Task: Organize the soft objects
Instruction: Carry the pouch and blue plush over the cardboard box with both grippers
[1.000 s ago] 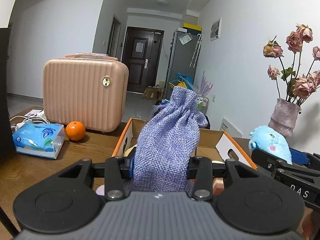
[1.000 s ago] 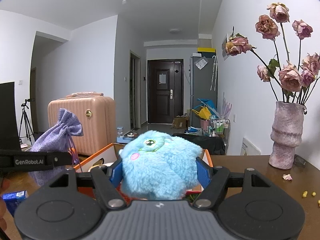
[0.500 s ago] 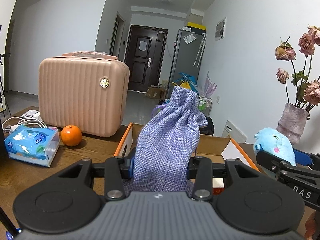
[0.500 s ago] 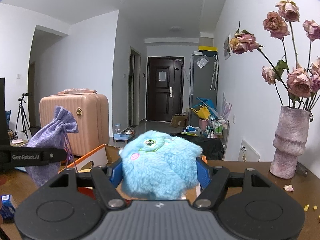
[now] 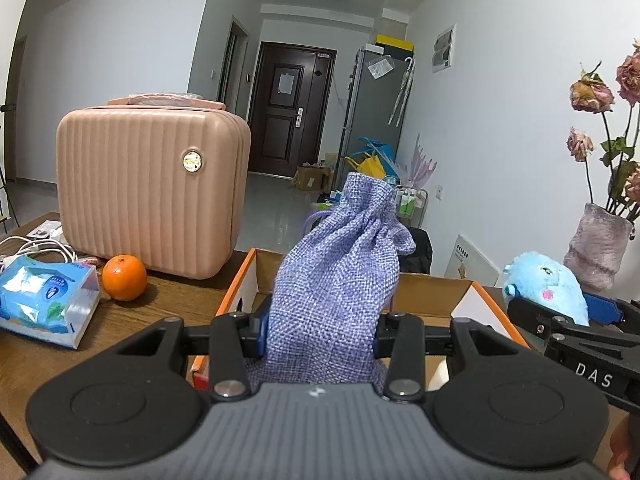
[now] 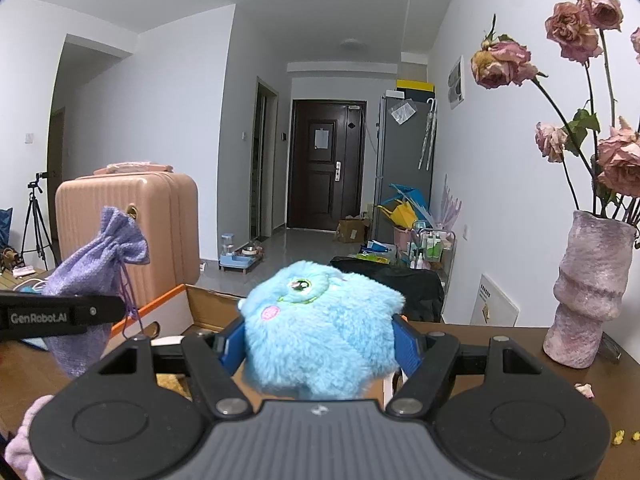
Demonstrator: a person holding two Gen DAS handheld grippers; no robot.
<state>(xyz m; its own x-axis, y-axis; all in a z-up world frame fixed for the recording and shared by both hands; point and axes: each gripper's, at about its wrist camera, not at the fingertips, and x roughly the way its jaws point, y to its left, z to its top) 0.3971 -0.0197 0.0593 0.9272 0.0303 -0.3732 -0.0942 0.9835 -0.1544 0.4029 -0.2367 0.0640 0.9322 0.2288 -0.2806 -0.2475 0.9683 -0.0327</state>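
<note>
The left gripper point(image 5: 320, 330) is clamped on a lilac woven-fabric drawstring pouch point(image 5: 340, 276), held upright above the orange-edged open cardboard box point(image 5: 472, 292) on the brown wooden worktop point(image 5: 168, 296). At 3 o'clock, the right gripper point(image 6: 320, 344) squeezes a fluffy sky-blue round plush toy point(image 6: 320, 328), apparently over the same box. A ribbed pink hard-shell case point(image 5: 148, 188) stands at 10 o'clock.

right tongs point(image 6: 320, 344): clamped on blue plush toy point(image 6: 320, 332) | left tongs point(image 6: 76, 314): gripping purple pouch point(image 6: 96, 256) | above orange-edged box point(image 6: 176, 304)
</note>
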